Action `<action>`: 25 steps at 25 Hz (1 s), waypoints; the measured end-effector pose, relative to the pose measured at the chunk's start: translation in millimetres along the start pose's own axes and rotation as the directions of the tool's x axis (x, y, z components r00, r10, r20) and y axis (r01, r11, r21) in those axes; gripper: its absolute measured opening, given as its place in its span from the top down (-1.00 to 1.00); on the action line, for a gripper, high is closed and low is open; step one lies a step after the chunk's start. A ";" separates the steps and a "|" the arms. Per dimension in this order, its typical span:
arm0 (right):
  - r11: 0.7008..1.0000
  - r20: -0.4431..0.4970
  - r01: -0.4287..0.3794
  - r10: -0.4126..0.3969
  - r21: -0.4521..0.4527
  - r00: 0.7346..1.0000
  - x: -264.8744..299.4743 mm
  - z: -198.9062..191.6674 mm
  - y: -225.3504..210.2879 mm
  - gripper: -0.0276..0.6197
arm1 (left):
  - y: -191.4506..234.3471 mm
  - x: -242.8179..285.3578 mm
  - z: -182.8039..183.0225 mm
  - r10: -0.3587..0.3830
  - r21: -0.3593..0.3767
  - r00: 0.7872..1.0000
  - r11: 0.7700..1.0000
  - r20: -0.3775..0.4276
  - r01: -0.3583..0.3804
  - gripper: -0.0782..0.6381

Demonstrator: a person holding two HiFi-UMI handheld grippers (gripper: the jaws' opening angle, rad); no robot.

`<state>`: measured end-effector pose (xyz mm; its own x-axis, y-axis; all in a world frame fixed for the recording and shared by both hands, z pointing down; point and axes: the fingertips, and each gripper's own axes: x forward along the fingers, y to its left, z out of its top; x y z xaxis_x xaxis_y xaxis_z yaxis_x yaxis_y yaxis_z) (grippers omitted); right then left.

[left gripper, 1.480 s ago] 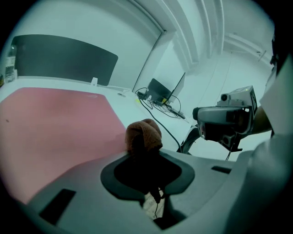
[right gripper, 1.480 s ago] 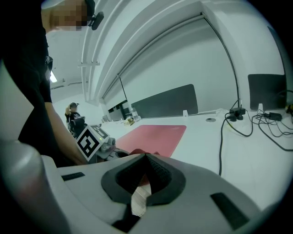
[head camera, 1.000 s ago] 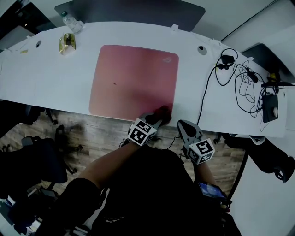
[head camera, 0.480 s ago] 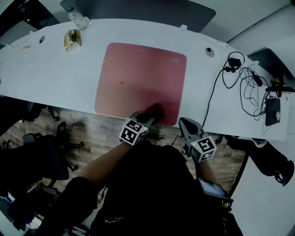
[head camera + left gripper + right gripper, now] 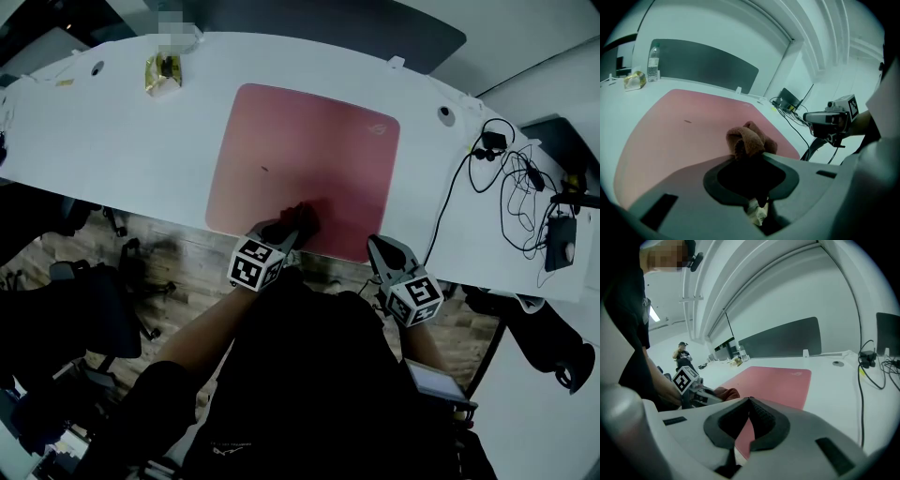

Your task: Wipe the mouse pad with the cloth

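cloth works the near edge of the mouse pad

the cloth (image 5: 749, 139), a brown, nubbly terry bunched into a soft roll, sits on the near edge of the mouse pad (image 5: 305, 169), a little right of that edge's middle. we hold it there with the left hand-held gripper (image 5: 286, 232), whose jaws are clamped on one end of it. the pad is a large, flat, dusty-pink rectangle with rounded corners and a matte, fine-grained look, and it has a faint logo (image 5: 380, 127) in its far right corner.

we judge the wipe to be under way rather than finished. the cloth touches only the strip nearest us, and a small dark speck (image 5: 264, 170) lies on the pad's left half, well apart from the cloth. nothing shows wiped surface apart from unwiped, so we cannot say how much is done. the speck and the far half look like the work left.

the right hand-held gripper (image 5: 378, 248) hangs off the desk's front edge, near the pad's near right corner, its ribbed jaws pinched together on nothing. the pad lies on a smooth white desk (image 5: 112, 122) with a curved far edge. a tangle of black cables (image 5: 511, 183) lies to the right, with a crinkled packet (image 5: 162, 73) and a clear bottle (image 5: 654, 58) at the far left.
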<state>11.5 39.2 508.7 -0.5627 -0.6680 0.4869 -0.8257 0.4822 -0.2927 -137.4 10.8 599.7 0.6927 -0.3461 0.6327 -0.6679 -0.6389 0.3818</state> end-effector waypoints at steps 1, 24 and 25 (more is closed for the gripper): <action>1.000 -0.002 -0.004 0.004 -0.003 1.000 2.9 1.3 0.4 0.84 | 4.1 -3.2 -1.1 0.009 -0.004 1.000 1.000 0.000 -0.009 0.58; 0.997 -0.012 -0.056 0.055 -0.055 0.998 46.8 26.6 23.6 0.84 | 120.4 -85.1 -25.1 0.263 -0.154 0.963 0.956 0.065 -0.251 0.58; 0.997 -0.011 -0.058 0.057 -0.058 0.998 48.7 28.3 25.2 0.84 | 126.4 -89.5 -25.4 0.277 -0.154 0.958 0.952 0.069 -0.264 0.57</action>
<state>-37.8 2.8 501.8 -0.6086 -0.6331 0.4783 -0.7882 0.5519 -0.2723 -290.8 -21.4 608.5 0.4976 -0.5558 0.6659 -0.8608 -0.4109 0.3003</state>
